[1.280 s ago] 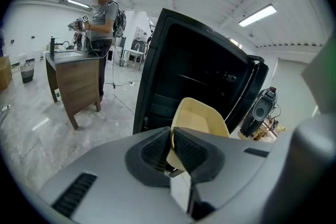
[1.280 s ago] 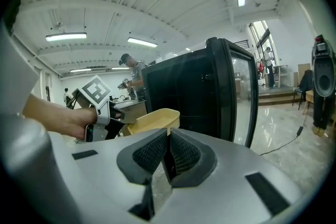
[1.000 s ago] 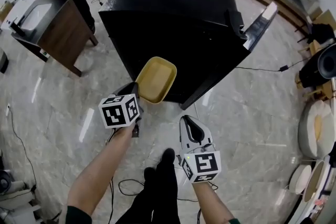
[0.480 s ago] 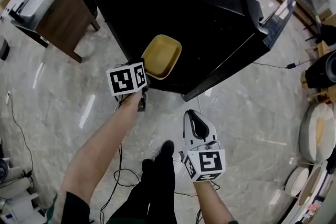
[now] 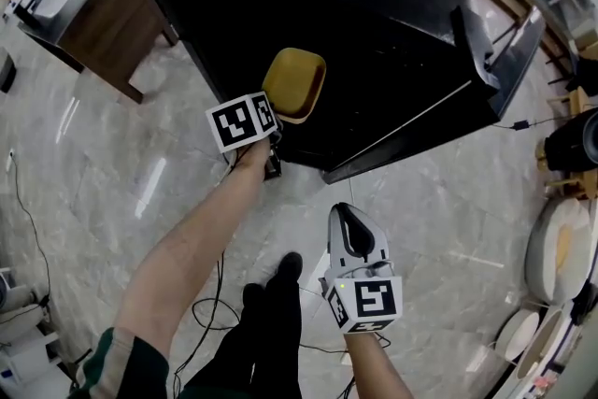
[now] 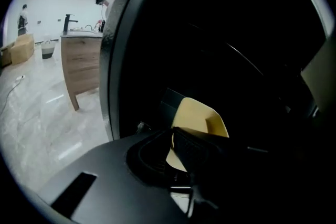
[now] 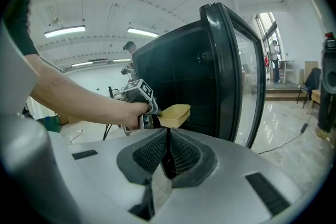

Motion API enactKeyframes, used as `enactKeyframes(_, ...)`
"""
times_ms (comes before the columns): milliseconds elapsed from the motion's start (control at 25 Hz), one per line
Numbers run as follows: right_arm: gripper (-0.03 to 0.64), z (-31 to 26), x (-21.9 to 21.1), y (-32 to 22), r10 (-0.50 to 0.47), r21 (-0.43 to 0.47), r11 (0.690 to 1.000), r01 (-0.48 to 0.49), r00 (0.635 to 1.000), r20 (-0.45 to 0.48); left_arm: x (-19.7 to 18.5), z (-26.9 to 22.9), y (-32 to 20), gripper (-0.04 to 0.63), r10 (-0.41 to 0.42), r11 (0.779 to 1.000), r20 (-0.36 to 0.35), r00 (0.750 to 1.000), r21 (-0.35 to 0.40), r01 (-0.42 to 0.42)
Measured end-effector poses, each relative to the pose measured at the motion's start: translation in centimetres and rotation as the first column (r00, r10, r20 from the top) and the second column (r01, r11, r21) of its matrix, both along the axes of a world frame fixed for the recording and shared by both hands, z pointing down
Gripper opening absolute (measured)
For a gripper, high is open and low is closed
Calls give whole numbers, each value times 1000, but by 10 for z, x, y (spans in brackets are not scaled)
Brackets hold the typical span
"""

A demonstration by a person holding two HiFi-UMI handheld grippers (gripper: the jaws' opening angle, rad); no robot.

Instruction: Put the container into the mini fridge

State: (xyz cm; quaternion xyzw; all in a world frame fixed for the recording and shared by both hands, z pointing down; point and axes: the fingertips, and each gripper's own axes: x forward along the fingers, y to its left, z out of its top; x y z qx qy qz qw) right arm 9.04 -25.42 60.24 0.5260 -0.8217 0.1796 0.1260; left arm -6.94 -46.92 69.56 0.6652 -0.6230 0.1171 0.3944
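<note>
My left gripper (image 5: 277, 120) is shut on the near rim of a yellow container (image 5: 295, 83), a shallow tray with rounded corners. It holds the tray out at the open front of the black mini fridge (image 5: 374, 23). In the left gripper view the container (image 6: 198, 122) sits just beyond the jaws with the dark fridge interior behind it. The fridge door (image 5: 512, 61) stands swung open to the right. My right gripper (image 5: 346, 215) hangs lower and nearer, over the floor, shut with nothing in it. From the right gripper (image 7: 167, 150) view I see the container (image 7: 175, 113) in front of the fridge (image 7: 173, 76).
A wooden desk (image 5: 89, 14) stands left of the fridge. Cables (image 5: 217, 294) run across the marble floor by the person's foot (image 5: 280, 271). Round white items (image 5: 551, 248) and a black speaker (image 5: 575, 140) line the right edge.
The left gripper has carried the container forward and up, from in front of the fridge's lower corner to its open front. The right gripper has stayed about where it was.
</note>
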Motion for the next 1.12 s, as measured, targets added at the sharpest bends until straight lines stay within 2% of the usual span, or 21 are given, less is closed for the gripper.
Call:
enactKeyframes(240, 37, 8, -1, -4, -26, -10, 1000, 26, 999, -24, 14, -1, -27, 28, 20, 1000, 33, 999, 12, -21)
enactKeyframes(520, 37, 13, 2, -11, -30, -22, 999, 29, 999, -21, 24, 6, -48, 28, -13, 1000, -10, 1000, -5, 13)
enactKeyframes(840, 37, 11, 9, -11, -21, -27, 999, 21, 1000, -20, 31, 6, -64, 28, -23, 1000, -13, 1000, -9, 22)
enactKeyframes(1120, 37, 6, 9, -11, -18, -21, 1000, 18, 1000, -17, 35, -7, -64, 55, -3, 997, -37, 999, 71, 6)
